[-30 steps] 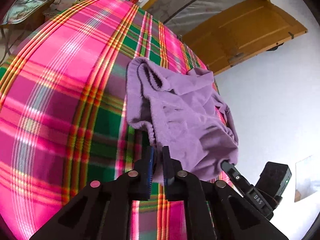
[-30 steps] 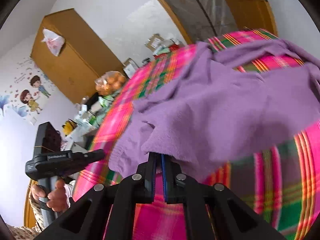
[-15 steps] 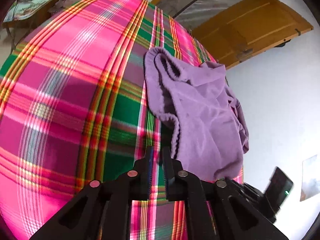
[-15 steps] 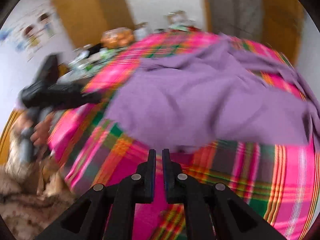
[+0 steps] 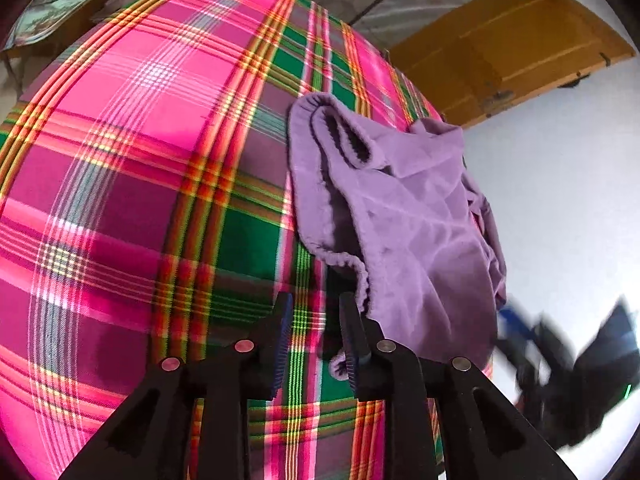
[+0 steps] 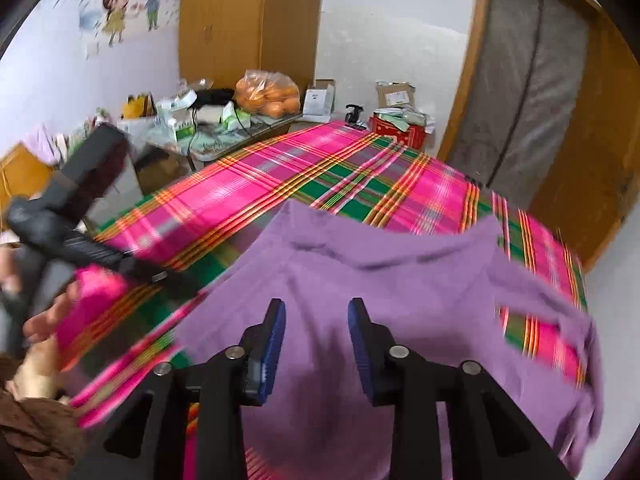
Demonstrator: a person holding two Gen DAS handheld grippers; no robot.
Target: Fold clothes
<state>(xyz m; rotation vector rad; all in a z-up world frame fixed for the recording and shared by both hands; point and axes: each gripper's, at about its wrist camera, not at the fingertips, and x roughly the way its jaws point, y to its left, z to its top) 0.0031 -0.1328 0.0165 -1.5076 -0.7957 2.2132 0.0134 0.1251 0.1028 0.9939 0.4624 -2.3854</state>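
Observation:
A purple garment (image 5: 408,216) lies crumpled on the pink and green plaid cloth (image 5: 140,160), its elastic hem facing me. My left gripper (image 5: 316,312) is opening just left of the hem, with only plaid cloth showing between its fingers. In the right wrist view the same garment (image 6: 400,300) is spread out below my right gripper (image 6: 317,320), whose jaws are opening above the fabric without pinching it. The right gripper (image 5: 568,364) is a blur at the garment's near right corner. The left gripper (image 6: 168,278) reaches in from the left.
Beyond the plaid cloth (image 6: 320,176) stands a cluttered side table with a bag of oranges (image 6: 268,96) and boxes. A wooden wardrobe (image 6: 240,20) and an upright mattress (image 6: 520,100) line the far wall. A hand (image 6: 40,320) holds the left gripper.
Both grippers were shut on the garment's edge and have let it go; their jaws now stand apart. The garment settled onto the cloth. The right gripper rolled upright and lifted back.

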